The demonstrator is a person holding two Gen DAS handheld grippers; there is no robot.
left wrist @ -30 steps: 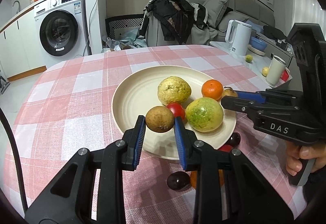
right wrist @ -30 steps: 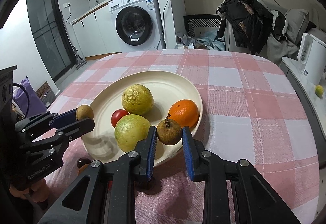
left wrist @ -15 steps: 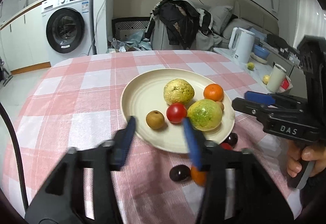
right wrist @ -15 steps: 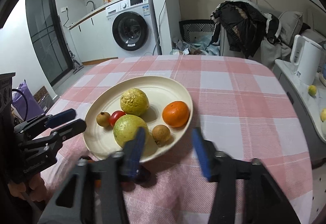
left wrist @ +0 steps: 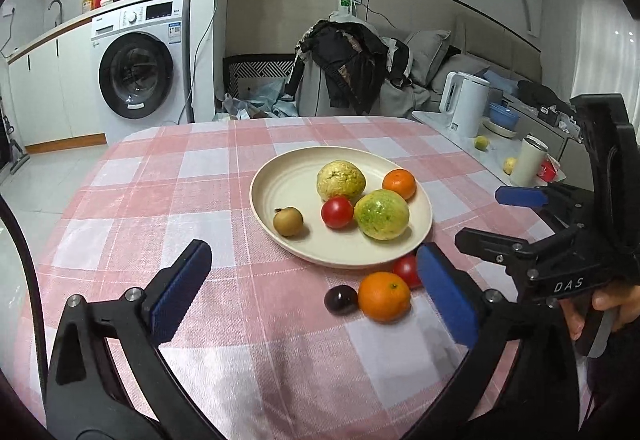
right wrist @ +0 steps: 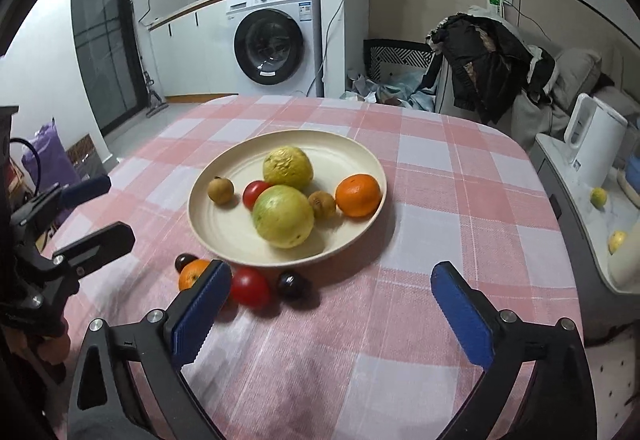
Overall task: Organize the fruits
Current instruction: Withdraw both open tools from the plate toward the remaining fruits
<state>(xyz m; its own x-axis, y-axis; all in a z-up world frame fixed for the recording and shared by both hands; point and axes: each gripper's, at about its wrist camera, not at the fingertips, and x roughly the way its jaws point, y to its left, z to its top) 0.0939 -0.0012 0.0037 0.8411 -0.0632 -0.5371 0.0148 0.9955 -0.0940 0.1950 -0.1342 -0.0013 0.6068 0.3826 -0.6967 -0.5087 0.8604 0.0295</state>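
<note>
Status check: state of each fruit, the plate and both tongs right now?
left tongs: open, empty
right tongs: open, empty
plate: holds six fruits
two brown fruits: on plate, apart
orange: on plate
second orange: on cloth
tomato: on cloth
dark plums: both on cloth

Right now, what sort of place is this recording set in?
Most likely a small home, with laundry, kitchen and living areas in one room: a white front-loading washing machine under a counter with a sink tap, a grey sofa heaped with clothes, and a table under a pink checked tablecloth.
</note>
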